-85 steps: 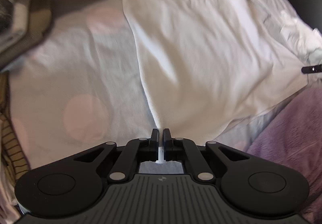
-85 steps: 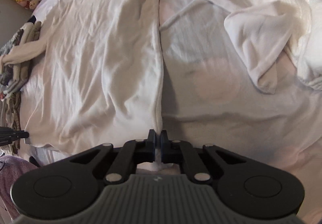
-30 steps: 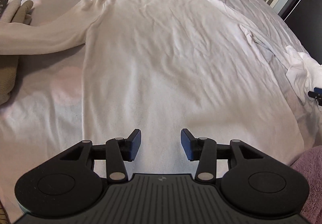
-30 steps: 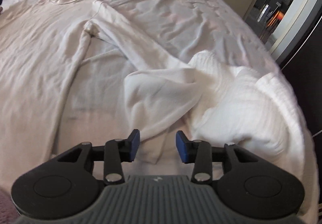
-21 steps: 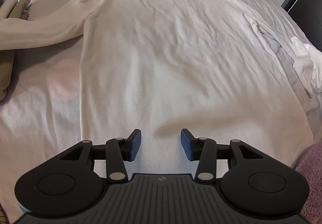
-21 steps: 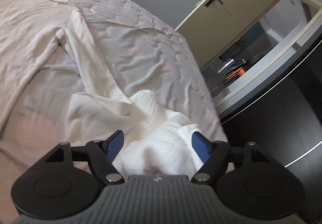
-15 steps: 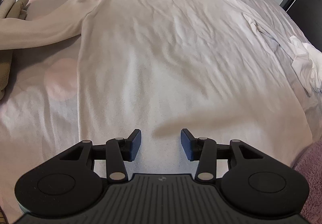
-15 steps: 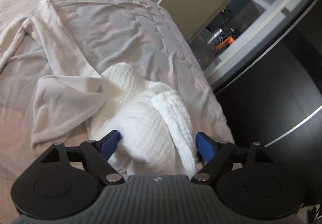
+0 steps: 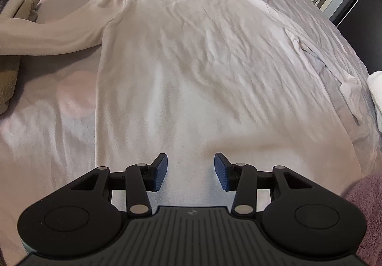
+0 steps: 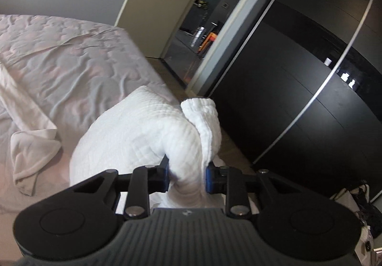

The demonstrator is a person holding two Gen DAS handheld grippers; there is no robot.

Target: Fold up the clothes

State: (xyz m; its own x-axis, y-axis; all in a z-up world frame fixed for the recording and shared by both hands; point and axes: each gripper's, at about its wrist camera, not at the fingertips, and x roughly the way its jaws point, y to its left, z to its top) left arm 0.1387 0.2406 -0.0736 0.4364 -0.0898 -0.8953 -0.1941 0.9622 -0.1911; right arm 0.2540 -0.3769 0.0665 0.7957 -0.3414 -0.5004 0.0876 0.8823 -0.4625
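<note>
Left tool (image 9: pixel 190 171) level, jaws spread wide, holding nothing. Right tool (image 10: pixel 187 176) jaws partly closed, pinching.

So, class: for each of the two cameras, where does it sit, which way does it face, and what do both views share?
Left wrist: on the open left hand-held gripper, looking up the spread cream top toward its collar.
Right wrist: on the right hand-held gripper, facing the bed's edge, door and dark wardrobe, its pads around a white quilted cloth.
Shared: the top's right sleeve.
</note>
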